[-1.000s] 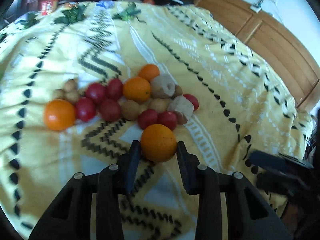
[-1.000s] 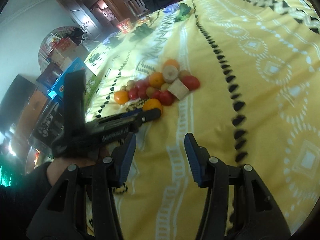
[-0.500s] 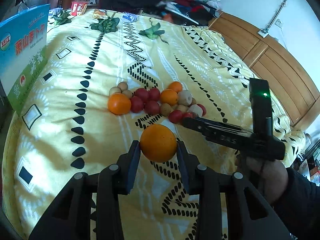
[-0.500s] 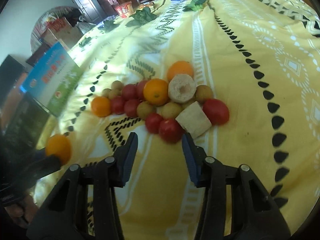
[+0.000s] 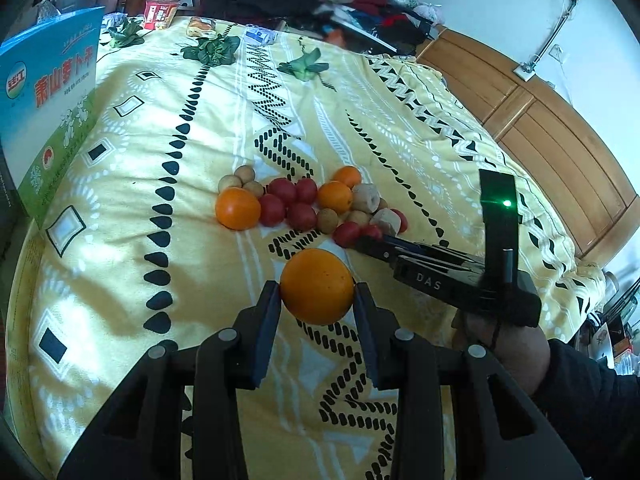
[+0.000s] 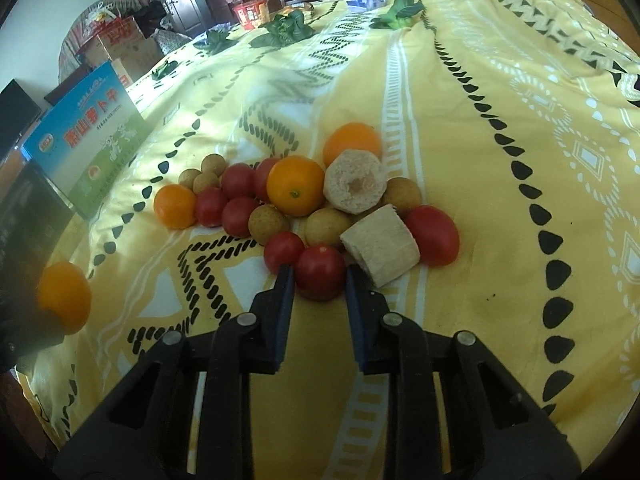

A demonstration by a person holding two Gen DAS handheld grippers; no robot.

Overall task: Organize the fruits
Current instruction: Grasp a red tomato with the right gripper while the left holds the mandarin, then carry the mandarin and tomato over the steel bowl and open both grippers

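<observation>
Left gripper (image 5: 316, 304) clamped on an orange (image 5: 317, 286), pads pressed to its two sides at the widest part, fruit riding at the jaw tips and lifted clear of the bedspread (image 5: 120, 240). Gripped across the middle, presumably, so the round skin cannot squirt out forward. Held back from the pile (image 5: 308, 204), which lies ahead of the jaws and slightly to the left; likely on its way to a separate spot for oranges, though no target shows.

Right gripper (image 6: 318, 280) down at the near edge of the pile, jaws apart and straddling a tomato (image 6: 320, 271), one pad at each flank, no visible squeeze yet. Cannot tell whether the pads already touch the skin. Chosen, it seems, because nearest and least hemmed in: another tomato (image 6: 283, 251) just beyond the left jaw, a pale cut chunk (image 6: 380, 250) just beyond the right one, both close enough to be nudged on closing. Gentle closing advisable, soft fruit on soft bedding.

Farther ahead of the jaws: more oranges, tomatoes and small brown fruits, all touching in one cluster, still unsorted.
</observation>
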